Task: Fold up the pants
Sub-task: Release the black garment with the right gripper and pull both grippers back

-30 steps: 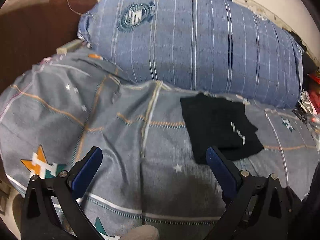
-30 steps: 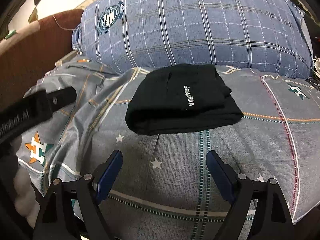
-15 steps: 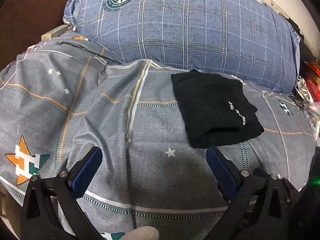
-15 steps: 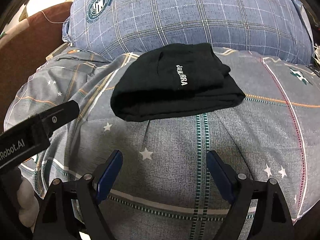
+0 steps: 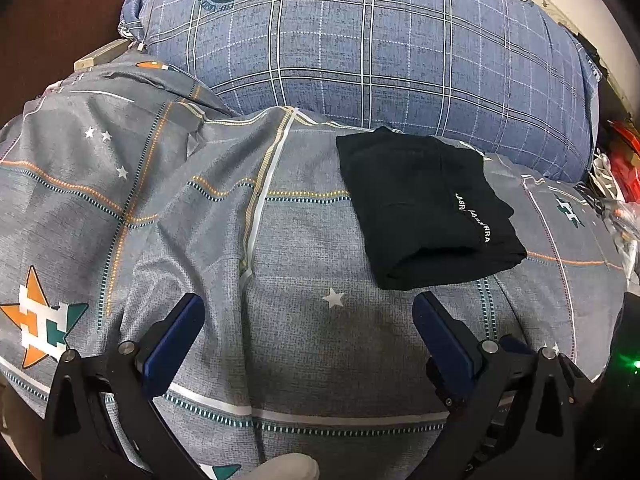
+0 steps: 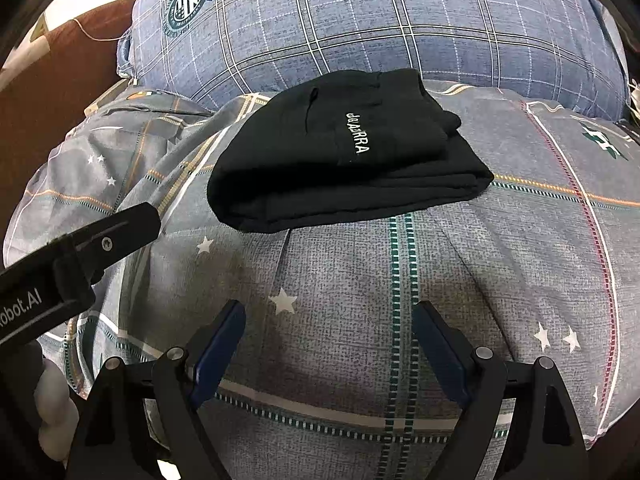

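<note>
The black pants [image 5: 424, 204] lie folded into a compact bundle with white lettering on the grey patterned bedspread [image 5: 200, 216]. They also show in the right wrist view [image 6: 340, 152], ahead of centre. My left gripper [image 5: 308, 312] is open and empty, over the bedspread, with the pants ahead to its right. My right gripper [image 6: 328, 320] is open and empty, a short way in front of the pants' near fold. The left gripper's black finger [image 6: 100, 240] shows at the left of the right wrist view.
A large blue plaid pillow [image 5: 372, 40] lies just behind the pants; it also shows in the right wrist view [image 6: 380, 16]. A brown headboard or sofa arm [image 6: 48, 92] stands at the left. Red and white clutter [image 5: 620, 160] sits at the right edge.
Both grippers have drawn back a little from the folded pants and stayed open. The left view has swung up, so the pillow fills more of it. The pants have not moved.
</note>
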`<state>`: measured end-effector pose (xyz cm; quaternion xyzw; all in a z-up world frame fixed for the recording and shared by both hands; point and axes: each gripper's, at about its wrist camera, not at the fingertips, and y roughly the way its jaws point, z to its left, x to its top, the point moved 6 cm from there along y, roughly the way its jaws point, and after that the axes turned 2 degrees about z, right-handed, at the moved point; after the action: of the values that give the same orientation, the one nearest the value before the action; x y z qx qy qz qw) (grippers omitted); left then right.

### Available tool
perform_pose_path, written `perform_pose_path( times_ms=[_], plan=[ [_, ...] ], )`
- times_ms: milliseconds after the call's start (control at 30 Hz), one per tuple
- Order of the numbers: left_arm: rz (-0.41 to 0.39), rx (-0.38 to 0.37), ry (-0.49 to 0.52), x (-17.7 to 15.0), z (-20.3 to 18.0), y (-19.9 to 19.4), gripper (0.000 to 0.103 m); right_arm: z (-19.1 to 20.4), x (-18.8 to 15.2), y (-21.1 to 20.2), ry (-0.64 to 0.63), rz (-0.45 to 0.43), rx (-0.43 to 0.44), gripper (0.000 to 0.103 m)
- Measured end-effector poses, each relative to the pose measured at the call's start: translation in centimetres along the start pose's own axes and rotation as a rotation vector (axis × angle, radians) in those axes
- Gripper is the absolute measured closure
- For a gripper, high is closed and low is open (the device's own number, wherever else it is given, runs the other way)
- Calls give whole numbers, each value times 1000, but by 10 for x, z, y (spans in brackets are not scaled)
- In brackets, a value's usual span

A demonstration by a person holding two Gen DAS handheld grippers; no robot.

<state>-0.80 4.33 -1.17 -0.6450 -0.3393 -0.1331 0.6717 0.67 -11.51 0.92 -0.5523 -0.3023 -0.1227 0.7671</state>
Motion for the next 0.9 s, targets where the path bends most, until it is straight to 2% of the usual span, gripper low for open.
perform_pose_path(
  times_ms=[900],
  plan=[
    [21,-39,-14,-2,0,5,0,0,0,5,-4,4,-17,15]
  ],
)
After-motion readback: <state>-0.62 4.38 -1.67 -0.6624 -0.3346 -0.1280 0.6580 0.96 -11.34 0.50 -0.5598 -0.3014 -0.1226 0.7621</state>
